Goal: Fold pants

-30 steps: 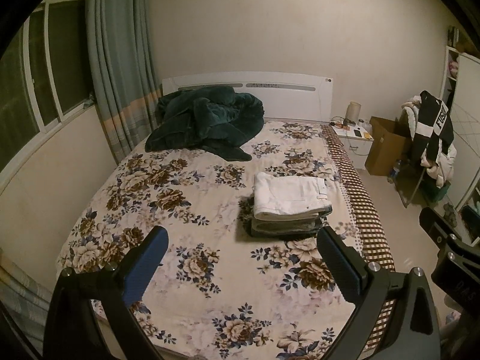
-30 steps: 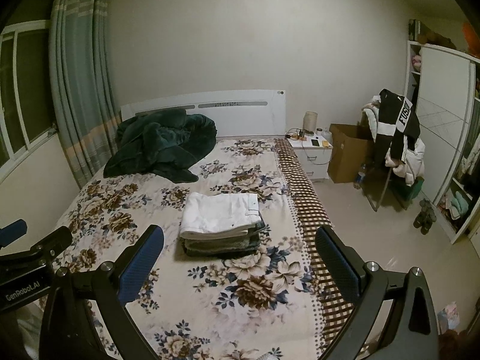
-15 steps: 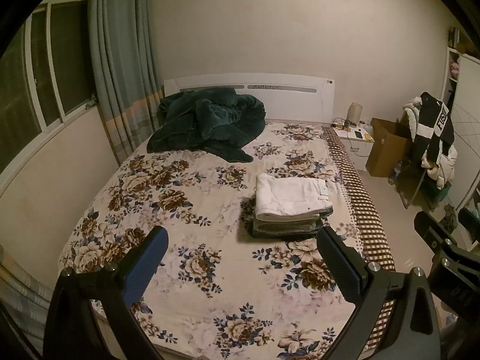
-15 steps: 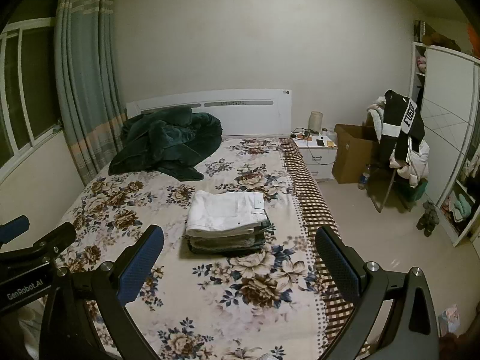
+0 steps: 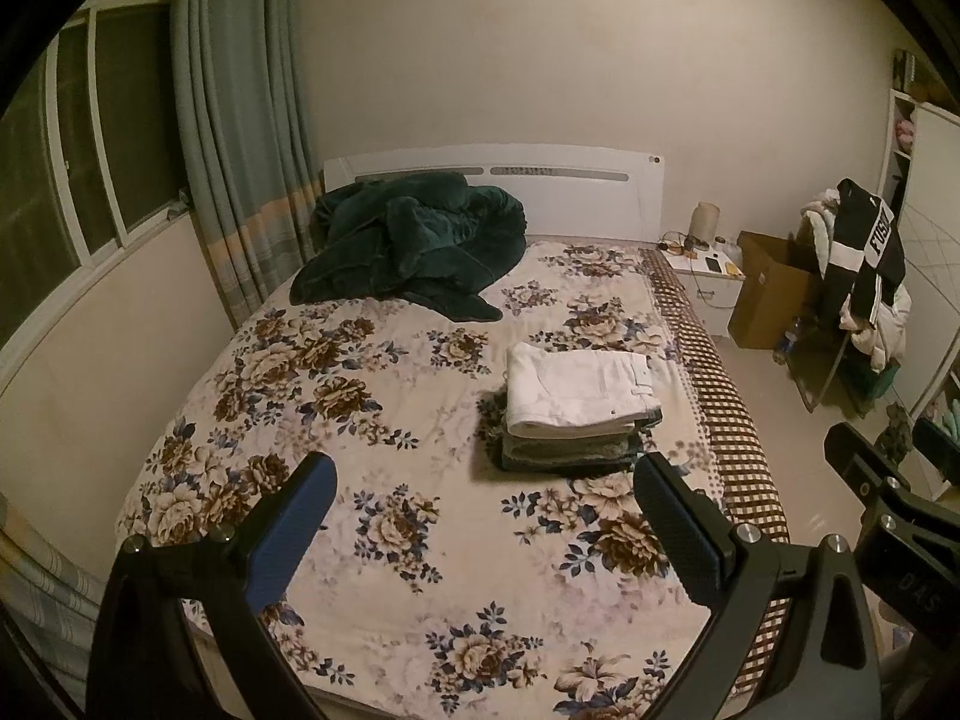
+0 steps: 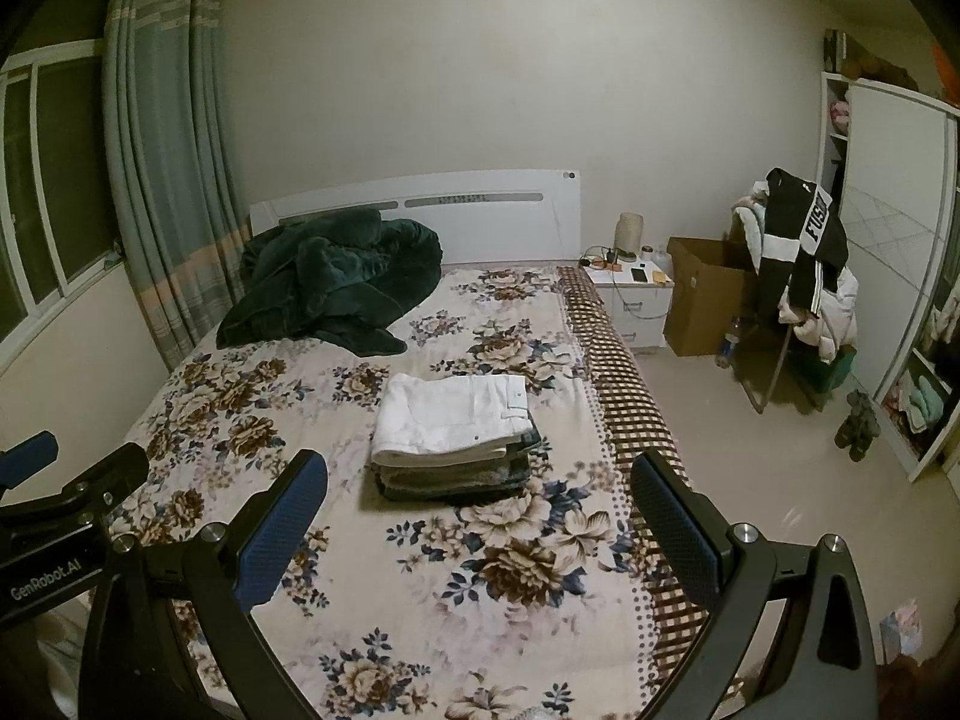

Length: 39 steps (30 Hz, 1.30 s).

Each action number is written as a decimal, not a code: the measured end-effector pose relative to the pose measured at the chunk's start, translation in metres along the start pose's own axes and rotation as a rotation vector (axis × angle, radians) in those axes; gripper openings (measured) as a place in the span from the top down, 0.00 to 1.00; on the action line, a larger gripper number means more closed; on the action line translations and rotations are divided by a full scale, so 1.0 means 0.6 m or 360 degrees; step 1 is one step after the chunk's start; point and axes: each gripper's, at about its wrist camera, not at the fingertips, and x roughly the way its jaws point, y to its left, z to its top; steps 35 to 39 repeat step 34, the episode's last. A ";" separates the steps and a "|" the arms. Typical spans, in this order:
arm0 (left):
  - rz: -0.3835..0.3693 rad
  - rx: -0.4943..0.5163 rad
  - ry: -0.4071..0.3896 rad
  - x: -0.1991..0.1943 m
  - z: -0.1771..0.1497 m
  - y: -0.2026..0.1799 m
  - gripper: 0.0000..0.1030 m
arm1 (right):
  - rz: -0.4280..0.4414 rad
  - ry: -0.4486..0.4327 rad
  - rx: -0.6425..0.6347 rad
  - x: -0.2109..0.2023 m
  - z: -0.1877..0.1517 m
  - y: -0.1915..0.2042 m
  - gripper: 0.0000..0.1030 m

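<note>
Black left gripper [image 5: 480,531] and right gripper [image 6: 477,525] hover nearest, fingers wide and empty, above a floral bed [image 6: 510,588]. Beyond, white folded pants [image 6: 450,414] top a stack mid-bed. Farther back lies a green blanket [image 5: 408,240].

Bedroom, dim warm light, dark outside.
Bed [image 6: 420,570] with floral sheet stood against plain wall [image 6: 480,90], white headboard [image 6: 492,222] behind a green blanket [image 6: 324,288]. Window [image 5: 90,138] and grey-green curtain [image 5: 240,138] on left. Nightstand [image 6: 636,306], cardboard box [image 6: 702,306], clothes-draped rack [image 6: 798,276] and white wardrobe [image 6: 888,240] on right, over pale tiled floor [image 6: 750,480].
</note>
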 end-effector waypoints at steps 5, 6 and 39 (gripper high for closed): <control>-0.0012 0.0004 0.0011 -0.004 0.001 -0.005 0.02 | -0.0004 0.0003 0.0007 0.001 -0.004 -0.001 0.00; -0.0011 0.0008 0.0011 -0.006 0.000 -0.005 0.02 | -0.0001 0.0003 0.0005 0.001 -0.004 -0.001 0.00; -0.0010 0.0033 -0.0026 -0.007 0.011 -0.014 0.02 | -0.0024 0.0007 0.0026 0.001 -0.014 -0.019 0.00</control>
